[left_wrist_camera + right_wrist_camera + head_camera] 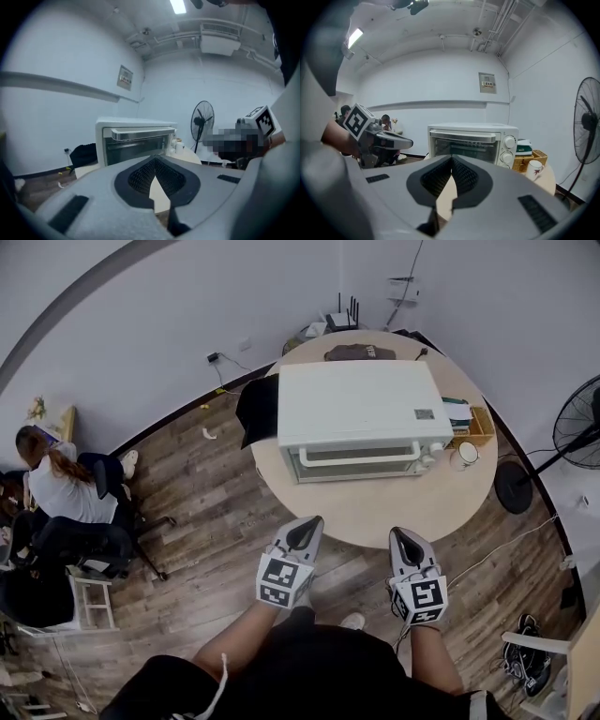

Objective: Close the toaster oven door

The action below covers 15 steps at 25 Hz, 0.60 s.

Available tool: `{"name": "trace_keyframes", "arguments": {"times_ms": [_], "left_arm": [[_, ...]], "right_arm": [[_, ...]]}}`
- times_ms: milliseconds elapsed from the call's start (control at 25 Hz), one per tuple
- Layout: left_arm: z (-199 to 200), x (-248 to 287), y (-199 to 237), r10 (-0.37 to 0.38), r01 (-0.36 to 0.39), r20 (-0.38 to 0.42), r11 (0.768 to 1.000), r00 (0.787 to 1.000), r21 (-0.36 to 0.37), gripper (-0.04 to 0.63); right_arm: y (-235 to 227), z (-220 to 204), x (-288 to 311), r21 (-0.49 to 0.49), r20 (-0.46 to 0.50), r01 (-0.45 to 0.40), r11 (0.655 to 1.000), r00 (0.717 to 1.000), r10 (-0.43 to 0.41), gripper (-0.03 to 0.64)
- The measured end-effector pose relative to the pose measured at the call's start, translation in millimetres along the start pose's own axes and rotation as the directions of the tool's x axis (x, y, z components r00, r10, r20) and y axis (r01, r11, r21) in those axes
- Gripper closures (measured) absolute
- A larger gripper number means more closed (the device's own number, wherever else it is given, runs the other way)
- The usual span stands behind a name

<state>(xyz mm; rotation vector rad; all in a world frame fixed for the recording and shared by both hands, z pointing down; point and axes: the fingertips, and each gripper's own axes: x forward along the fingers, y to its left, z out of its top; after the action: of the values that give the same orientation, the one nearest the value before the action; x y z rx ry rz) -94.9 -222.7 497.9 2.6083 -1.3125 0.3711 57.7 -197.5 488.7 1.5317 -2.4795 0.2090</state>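
A white toaster oven (361, 418) stands on the round wooden table (375, 507), its glass door upright against the body and its handle (361, 460) along the top. It shows the same way in the left gripper view (136, 140) and the right gripper view (471, 140). My left gripper (306, 531) and right gripper (403, 540) hover side by side just short of the table's near edge, both pointing at the oven and well apart from it. Each has its jaws together on nothing, as seen at the left gripper (154, 164) and the right gripper (451, 161).
A white mug (466, 454) and a wicker basket (475, 425) sit to the right of the oven. A black cloth (256, 409) hangs off the table's left side. A standing fan (581, 432) is at the right. A person sits at the far left (56, 486).
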Motion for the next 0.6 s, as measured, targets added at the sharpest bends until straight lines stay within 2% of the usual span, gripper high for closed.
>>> {"name": "trace_keyframes", "arguments": {"times_ms": [80, 280, 600], "left_arm": [[2.2, -4.1, -5.6, -0.019, 0.020, 0.019, 1.000, 1.000, -0.020, 0.589], [6.1, -5.9, -10.0, -0.028, 0.027, 0.031, 0.999, 0.999, 0.043, 0.589], [4.7, -4.0, -5.4, -0.040, 0.039, 0.020, 0.998, 0.999, 0.056, 0.588]], "right_arm": [[-3.1, 4.5, -1.5, -0.013, 0.015, 0.019, 1.000, 1.000, -0.019, 0.618], [-7.9, 12.7, -2.6, -0.054, 0.015, 0.058, 0.997, 0.998, -0.057, 0.620], [-10.0, 13.3, -3.7, -0.054, 0.004, 0.069, 0.996, 0.998, -0.069, 0.620]]}}
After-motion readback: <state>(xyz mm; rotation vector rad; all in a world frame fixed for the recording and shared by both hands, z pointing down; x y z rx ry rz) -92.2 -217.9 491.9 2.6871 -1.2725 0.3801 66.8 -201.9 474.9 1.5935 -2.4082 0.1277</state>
